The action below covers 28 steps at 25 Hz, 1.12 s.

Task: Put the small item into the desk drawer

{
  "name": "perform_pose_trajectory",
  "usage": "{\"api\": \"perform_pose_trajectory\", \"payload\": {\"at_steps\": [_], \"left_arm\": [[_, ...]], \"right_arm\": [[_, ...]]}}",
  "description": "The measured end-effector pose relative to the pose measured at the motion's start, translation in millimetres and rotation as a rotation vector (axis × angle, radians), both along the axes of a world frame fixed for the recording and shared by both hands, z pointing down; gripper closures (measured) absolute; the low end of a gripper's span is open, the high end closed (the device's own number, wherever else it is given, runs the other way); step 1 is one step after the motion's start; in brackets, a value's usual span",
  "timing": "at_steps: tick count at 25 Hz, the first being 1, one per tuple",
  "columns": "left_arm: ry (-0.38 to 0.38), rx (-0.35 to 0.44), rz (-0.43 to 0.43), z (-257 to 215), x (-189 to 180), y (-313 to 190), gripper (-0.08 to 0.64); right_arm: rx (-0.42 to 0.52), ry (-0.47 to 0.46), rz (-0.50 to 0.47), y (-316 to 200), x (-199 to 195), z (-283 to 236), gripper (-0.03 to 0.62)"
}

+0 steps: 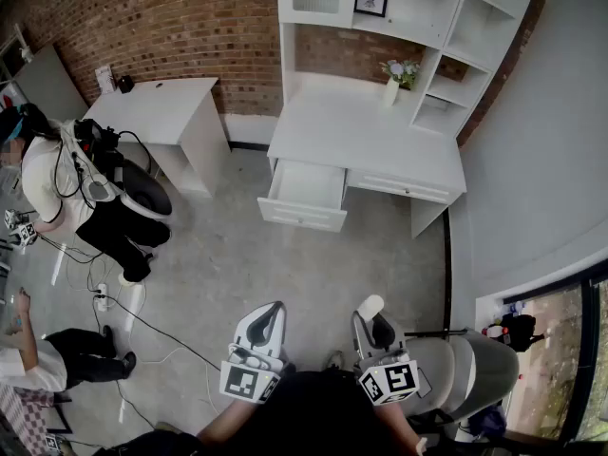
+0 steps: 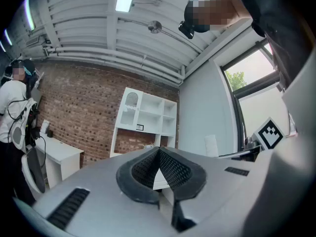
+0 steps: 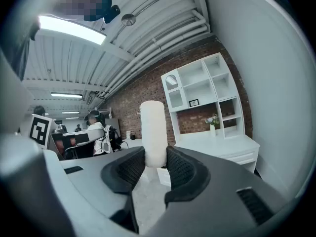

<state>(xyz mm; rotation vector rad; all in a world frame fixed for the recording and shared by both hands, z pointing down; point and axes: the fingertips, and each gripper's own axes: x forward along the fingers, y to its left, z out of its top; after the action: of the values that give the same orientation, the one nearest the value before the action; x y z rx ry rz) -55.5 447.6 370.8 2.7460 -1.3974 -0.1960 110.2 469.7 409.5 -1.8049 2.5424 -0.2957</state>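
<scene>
Clamped in my right gripper (image 3: 156, 164), closest to the lens, is the small item (image 3: 153, 130), a pale white cylinder. Both ribbed pads press its lower end. Its long axis runs along the jaws, so most of its length sticks out past the tips, pointing forward toward the desk (image 1: 366, 136).

Seen from my head camera, the item (image 1: 370, 306) rises out of the right gripper (image 1: 374, 327) at the bottom edge. The drawer (image 1: 302, 215) already stands pulled open and looks empty. It lies well apart from the item, straight ahead and a little to the left, with bare concrete floor between.

My left gripper (image 1: 263, 325) sits just beside the right one, equally far from the drawer. In its own view the left gripper (image 2: 159, 157) has its jaws pressed together on nothing.

I judge that the coming move is a long forward carry, then tipping the cylinder down over the drawer's open top.
</scene>
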Motion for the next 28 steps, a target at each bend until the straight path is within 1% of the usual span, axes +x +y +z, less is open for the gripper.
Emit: {"api": "perform_pose_trajectory", "payload": {"at_steps": [8,15,19,22,28], "left_arm": [[0.015,-0.009,0.007,1.8,-5.2,-4.4,0.537],[0.026,-0.021,0.018,6.7,-21.4,-7.7,0.537],[0.029,-0.027,0.022,9.3,-38.6,-15.7,0.537],[0.032,-0.028,0.026,15.5,-58.7,-20.8,0.537],[0.040,-0.041,0.042,19.1,-94.0,-30.6,0.537]], "right_arm": [[-0.001,0.000,0.001,-4.1,-7.8,-0.2,0.446],[0.001,-0.016,0.012,-8.2,-23.5,0.9,0.446],[-0.008,-0.022,0.026,-16.4,-38.5,4.0,0.446],[-0.009,-0.024,0.036,-20.9,-56.7,9.4,0.446],[-0.013,0.000,0.050,-27.9,-89.3,7.7,0.446]]}}
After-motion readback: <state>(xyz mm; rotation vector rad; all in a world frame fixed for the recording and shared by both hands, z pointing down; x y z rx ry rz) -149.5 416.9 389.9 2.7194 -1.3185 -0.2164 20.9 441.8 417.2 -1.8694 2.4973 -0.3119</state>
